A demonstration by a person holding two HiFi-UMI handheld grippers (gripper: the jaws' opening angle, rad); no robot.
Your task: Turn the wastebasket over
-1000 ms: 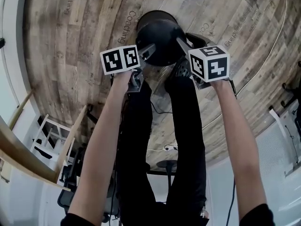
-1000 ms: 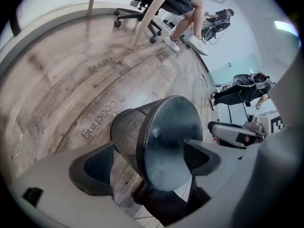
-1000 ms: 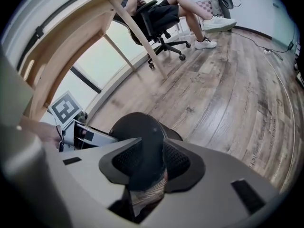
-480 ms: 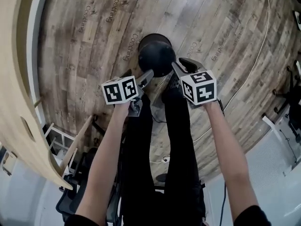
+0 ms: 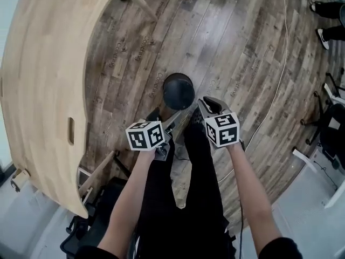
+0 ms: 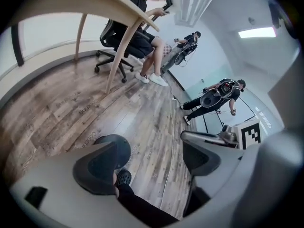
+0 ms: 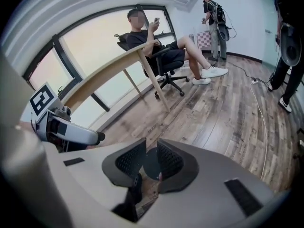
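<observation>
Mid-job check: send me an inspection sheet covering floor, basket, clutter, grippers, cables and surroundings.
Surface: wood-plank floor.
Job's things: black wastebasket stands on the floor, touched by neither gripper; which end is up, cannot tell.
Clutter: nothing seen near the basket.
Grippers: left gripper jaws wide apart, empty; right gripper jaws have just been closing, with a narrow gap left and nothing between them.
Cables: white cable lies on the floor right of the basket, apart from it.
Surroundings: curved wooden table at left; seated person; standing person farther off.
</observation>
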